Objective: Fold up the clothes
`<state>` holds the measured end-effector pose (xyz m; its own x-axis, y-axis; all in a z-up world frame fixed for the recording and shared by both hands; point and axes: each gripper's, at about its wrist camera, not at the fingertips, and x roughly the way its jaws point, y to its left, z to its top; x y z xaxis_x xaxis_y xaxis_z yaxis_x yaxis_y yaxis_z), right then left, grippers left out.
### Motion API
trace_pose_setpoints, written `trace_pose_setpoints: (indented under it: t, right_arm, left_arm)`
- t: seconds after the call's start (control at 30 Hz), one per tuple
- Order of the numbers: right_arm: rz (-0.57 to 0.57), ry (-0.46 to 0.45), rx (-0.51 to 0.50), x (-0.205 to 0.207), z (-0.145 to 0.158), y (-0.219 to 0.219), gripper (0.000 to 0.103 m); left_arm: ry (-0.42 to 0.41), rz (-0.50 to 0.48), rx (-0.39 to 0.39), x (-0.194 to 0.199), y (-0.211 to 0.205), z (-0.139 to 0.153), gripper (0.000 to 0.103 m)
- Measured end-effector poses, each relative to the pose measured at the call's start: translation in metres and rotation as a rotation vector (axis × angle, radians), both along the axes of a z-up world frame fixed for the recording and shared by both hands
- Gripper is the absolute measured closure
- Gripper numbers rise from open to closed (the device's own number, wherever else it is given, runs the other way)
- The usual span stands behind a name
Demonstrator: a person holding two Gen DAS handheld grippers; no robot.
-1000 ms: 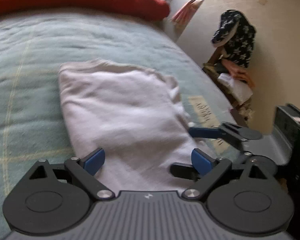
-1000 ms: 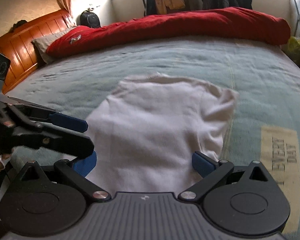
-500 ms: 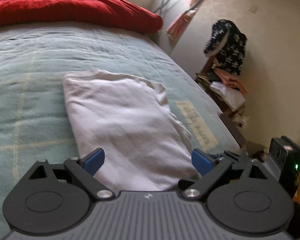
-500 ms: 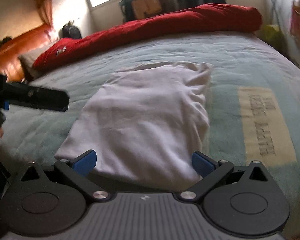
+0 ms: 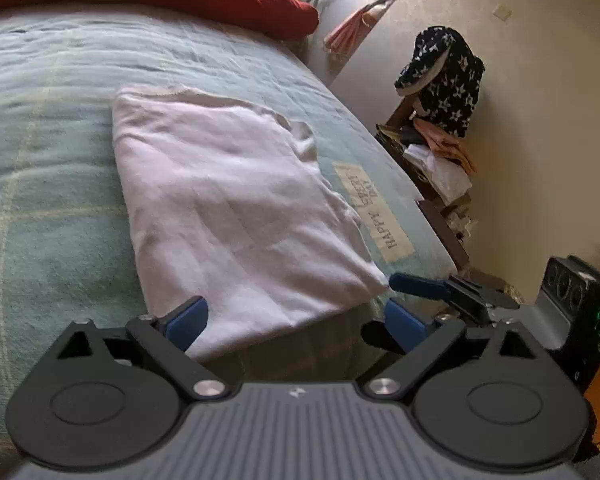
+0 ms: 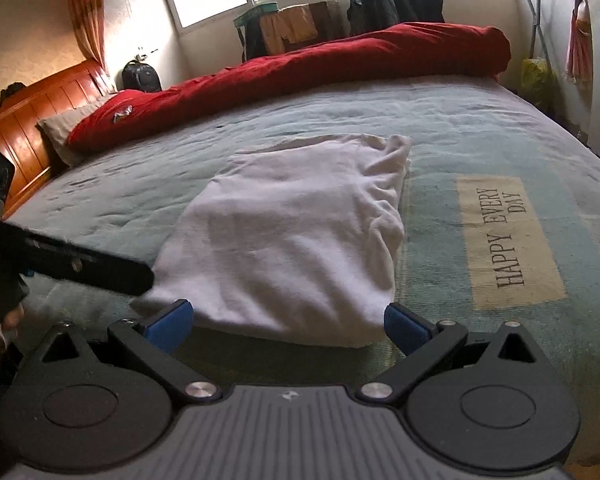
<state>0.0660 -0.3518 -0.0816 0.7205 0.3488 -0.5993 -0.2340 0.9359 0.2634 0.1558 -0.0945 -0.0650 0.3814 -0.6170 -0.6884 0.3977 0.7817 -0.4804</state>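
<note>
A white garment [image 5: 228, 200] lies folded into a long rectangle on the pale green bedcover [image 5: 40, 160]. In the right wrist view the garment [image 6: 292, 232] has a bunched right edge. My left gripper [image 5: 296, 320] is open just short of the near hem, and its left pad overlaps the hem's left part. My right gripper [image 6: 287, 322] is also open, its pads astride the near hem with nothing between them. One finger [image 5: 416, 285] of the right gripper shows by the garment's near right corner. A black finger [image 6: 84, 264] of the left gripper reaches to the near left corner.
A rolled red duvet [image 6: 340, 60] lies along the bed's far side, with a pillow and a wooden headboard [image 6: 32, 120] at the left. A "HAPPY EVERY DAY" patch [image 6: 508, 236] is right of the garment. Past the bed's right edge stands a chair piled with clothes [image 5: 440, 92].
Both grippers have drawn back toward me, so the garment's near hem now shows in front of the pads. The garment lies flatter and smoother.
</note>
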Motion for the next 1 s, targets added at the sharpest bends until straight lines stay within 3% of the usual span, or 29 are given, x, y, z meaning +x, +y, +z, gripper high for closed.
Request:
trace_pose_setpoints:
  t: [0.27,0.43,0.57,0.73,1.0]
  right_arm:
    - [-0.009,-0.029,0.017,-0.006,0.005,-0.001,0.000]
    - [0.033,-0.054,0.083,-0.001,0.007,0.001,0.000]
    - [0.022,0.032,0.094,0.011,-0.009,0.008,0.000]
    - [0.155,-0.063,0.127,0.006,0.008,0.036,0.000]
    - [0.365,-0.062,0.100,0.040,0.004,0.109,0.000]
  left_arm:
    - [-0.026,0.054,-0.012,-0.006,0.016,0.010,0.007]
    - [-0.070,0.125,0.004,-0.004,0.033,0.022,0.007]
    - [-0.086,0.175,0.030,-0.003,0.044,0.029,0.007]
    - [-0.113,0.216,0.066,-0.004,0.057,0.035,0.007]
    - [-0.145,0.274,0.084,-0.007,0.079,0.044,0.007]
